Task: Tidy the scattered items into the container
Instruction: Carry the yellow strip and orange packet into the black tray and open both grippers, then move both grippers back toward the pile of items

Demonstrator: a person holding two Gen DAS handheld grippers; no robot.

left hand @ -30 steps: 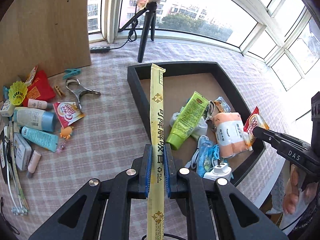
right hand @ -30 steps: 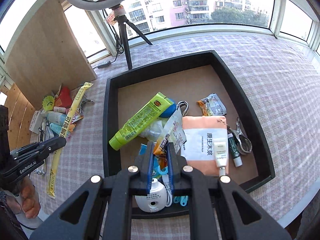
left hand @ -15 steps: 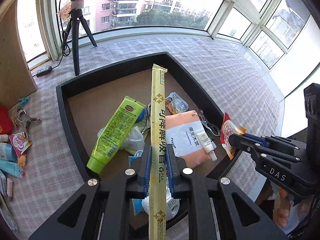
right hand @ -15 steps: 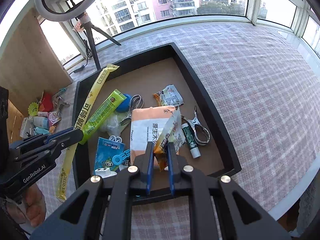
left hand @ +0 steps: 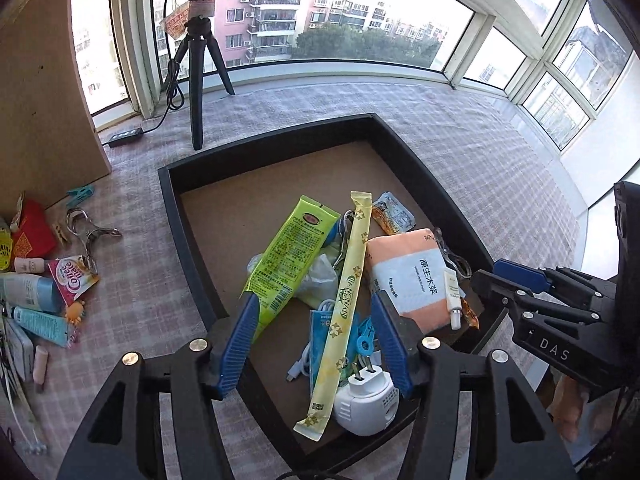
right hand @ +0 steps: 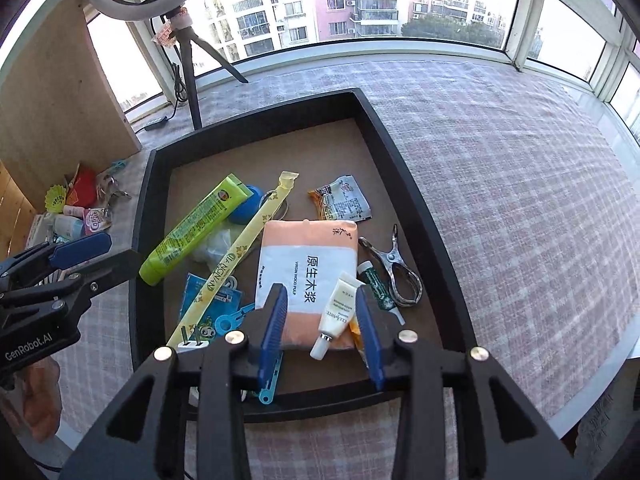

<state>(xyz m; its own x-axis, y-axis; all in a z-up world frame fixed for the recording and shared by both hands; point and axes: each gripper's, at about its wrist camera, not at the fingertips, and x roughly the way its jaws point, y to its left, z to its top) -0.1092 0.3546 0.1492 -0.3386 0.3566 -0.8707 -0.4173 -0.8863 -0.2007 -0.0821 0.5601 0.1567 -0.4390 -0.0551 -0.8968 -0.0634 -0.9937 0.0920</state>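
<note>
Letting go is the step you are in now: both claws hang over the black tray (left hand: 172,216) and their jaws are opening. Your left gripper (left hand: 314,344) has its blue pads spread wide, and the long yellow tea stick (left hand: 346,304) lies loose between them, not pinched, resting slanted on the pile in the tray with its low end on the white plug (left hand: 366,404). Your right gripper (right hand: 322,330) is spread too, with nothing squeezed; under it lie the small white tube (right hand: 336,312) and the peach tissue pack (right hand: 308,272). I think both drops are done. Next, you need to go back for more, because many things wait outside the tray at about nine o'clock in the left view: the blue tube (left hand: 44,326), the coffee sachet (left hand: 72,280), the metal clip (left hand: 88,236) and the red packet (left hand: 30,234). Lift your claws clear of the tray wall first, so you do not bump it. Some words can be read. The stick says "NGNAN TEA". The sachet says "Coffee mate". The tissue pack says "VIRGIN WOOD PULP" beside big Chinese letters. The left claw's body says "GenRobot.AI" in the right view, and the right claw's body says "DAS" in the left view. The green tube (left hand: 286,264) has print too small to read.
</note>
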